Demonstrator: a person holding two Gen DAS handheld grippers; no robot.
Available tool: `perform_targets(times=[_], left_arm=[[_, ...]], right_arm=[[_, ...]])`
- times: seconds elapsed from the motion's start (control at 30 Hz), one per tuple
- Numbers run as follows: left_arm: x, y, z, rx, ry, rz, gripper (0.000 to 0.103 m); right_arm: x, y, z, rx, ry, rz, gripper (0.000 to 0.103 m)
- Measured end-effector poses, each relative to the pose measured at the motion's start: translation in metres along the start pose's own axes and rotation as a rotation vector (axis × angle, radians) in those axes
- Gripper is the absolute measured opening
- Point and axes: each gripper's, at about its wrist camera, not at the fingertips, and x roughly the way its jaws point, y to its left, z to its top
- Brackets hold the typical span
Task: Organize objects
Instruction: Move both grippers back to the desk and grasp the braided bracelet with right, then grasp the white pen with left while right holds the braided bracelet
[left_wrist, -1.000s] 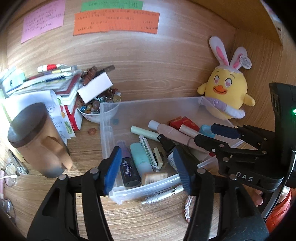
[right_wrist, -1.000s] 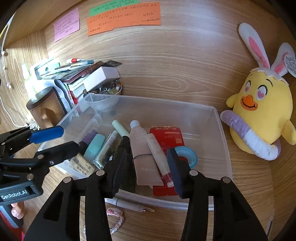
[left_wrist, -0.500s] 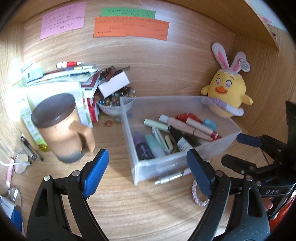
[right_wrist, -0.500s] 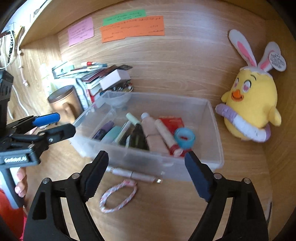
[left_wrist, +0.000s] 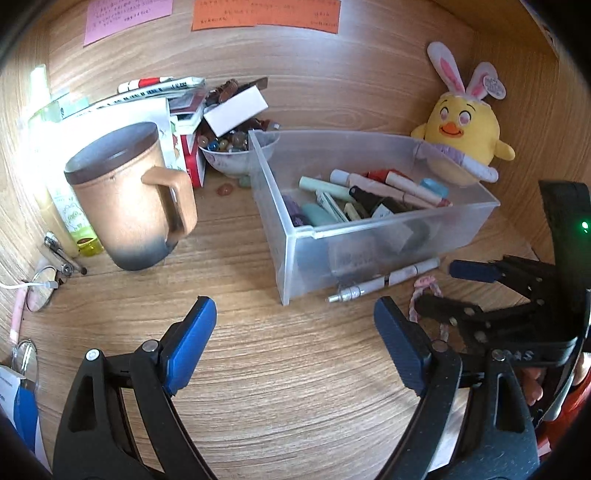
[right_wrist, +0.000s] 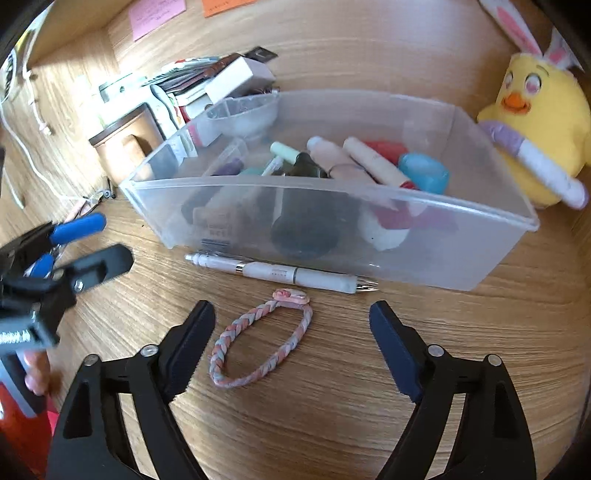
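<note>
A clear plastic box holds several tubes, pens and small cosmetics. In front of its near wall lie a white pen and a braided pink-and-grey bracelet, partly hidden in the left wrist view. My right gripper hovers low over the desk. Its jaws are closing with the bracelet lying between them, and the pads do not touch it. My left gripper stands wide open over bare desk left of the box, with nothing between its fingers.
A brown lidded mug stands left of the box, with a bowl of beads and stacked books behind it. A yellow plush chick sits at the box's far right corner. Glasses and a cable lie at the far left.
Both grippers have drawn back out of the box and opened wide. The right one has sunk toward the desk, so the bracelet now lies between its fingers.
</note>
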Motion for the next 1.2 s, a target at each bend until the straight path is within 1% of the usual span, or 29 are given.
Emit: perform_targets(times=[0.07,0.1,0.13,0.17,0.23,0.3,0.43,0.5,0.73,0.83,0.87,0.93,1.0,1.03,1.07,1.1,1.13,1.2], left_arm=[[0.004,-0.001,0.0,0.003,0.012,-0.008,0.088],[0.007,-0.001,0.0,0.003,0.022,-0.019,0.088],[0.01,-0.003,-0.001,0.004,0.031,-0.03,0.088],[0.012,-0.004,0.0,0.006,0.038,-0.04,0.087],[0.015,-0.007,0.0,0.01,0.05,-0.054,0.081],[0.02,-0.01,0.0,0.022,0.069,-0.072,0.073],[0.031,-0.018,0.002,0.035,0.102,-0.092,0.068],[0.037,-0.022,0.003,0.045,0.122,-0.096,0.064],[0.051,-0.038,0.006,0.083,0.147,-0.072,0.063],[0.055,-0.043,0.007,0.096,0.152,-0.062,0.06],[0.056,-0.046,0.006,0.106,0.15,-0.054,0.058],[0.055,-0.05,0.006,0.124,0.147,-0.045,0.051],[0.053,-0.054,0.003,0.147,0.148,-0.041,0.035],[0.05,-0.056,0.001,0.156,0.153,-0.053,0.032],[0.046,-0.059,-0.002,0.167,0.166,-0.081,0.028],[0.043,-0.061,-0.004,0.177,0.176,-0.097,0.023],[0.04,-0.064,-0.006,0.192,0.186,-0.106,0.022],[0.034,-0.069,-0.008,0.213,0.183,-0.097,0.022]], right_arm=[[0.004,0.003,0.0,-0.006,0.012,0.002,0.056],[0.004,0.006,0.0,-0.016,0.003,-0.013,0.054],[0.005,0.008,0.001,-0.026,0.002,-0.019,0.047],[0.006,0.011,0.0,-0.039,0.002,-0.022,0.038],[0.006,0.014,0.0,-0.062,-0.005,-0.032,0.027],[0.005,0.016,-0.001,-0.075,-0.015,-0.029,0.02],[-0.006,0.011,-0.003,-0.084,-0.045,-0.039,0.02],[-0.014,0.003,-0.005,-0.073,-0.063,-0.04,0.02],[-0.04,-0.025,-0.012,-0.031,-0.11,-0.055,0.02],[-0.045,-0.036,-0.016,-0.018,-0.116,-0.059,0.02],[-0.046,-0.039,-0.017,-0.013,-0.116,-0.06,0.02],[-0.05,-0.046,-0.02,-0.004,-0.119,-0.066,0.02],[-0.051,-0.052,-0.022,0.006,-0.122,-0.067,0.02],[-0.053,-0.055,-0.022,0.011,-0.125,-0.067,0.02],[-0.054,-0.057,-0.023,0.017,-0.127,-0.067,0.02],[-0.055,-0.06,-0.023,0.023,-0.131,-0.067,0.02],[-0.057,-0.063,-0.024,0.03,-0.135,-0.068,0.02],[-0.061,-0.07,-0.025,0.043,-0.144,-0.068,0.02]])
